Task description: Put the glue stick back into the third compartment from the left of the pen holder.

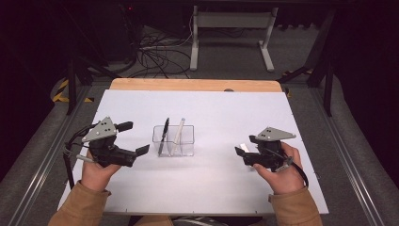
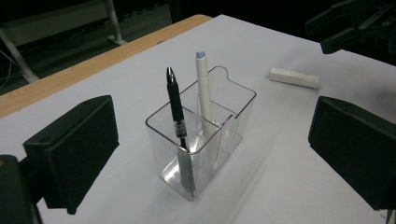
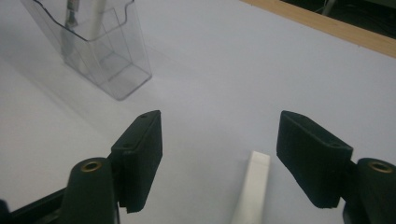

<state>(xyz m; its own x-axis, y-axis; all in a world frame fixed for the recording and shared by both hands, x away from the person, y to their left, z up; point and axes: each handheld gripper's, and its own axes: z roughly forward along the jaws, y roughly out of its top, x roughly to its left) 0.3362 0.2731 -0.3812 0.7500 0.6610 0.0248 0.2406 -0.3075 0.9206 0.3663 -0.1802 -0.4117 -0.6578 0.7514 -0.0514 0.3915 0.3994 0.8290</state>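
Clear plastic formed the two-compartment holder (image 1: 173,140) at the middle of the white table (image 1: 211,188) in the high view, with a black pen (image 1: 163,136) and a white pen (image 1: 178,134) standing in it. The left gripper (image 1: 134,139) hovered beside it, jaws spread apart and empty; the right gripper (image 1: 243,151) was over a white cap (image 1: 244,147).

From the left gripper view, each pen leaned in its own compartment, and the cap lay well apart from the holder.

From the right gripper view, the cap lay flat on the table between the parted jaws, untouched by either pad.
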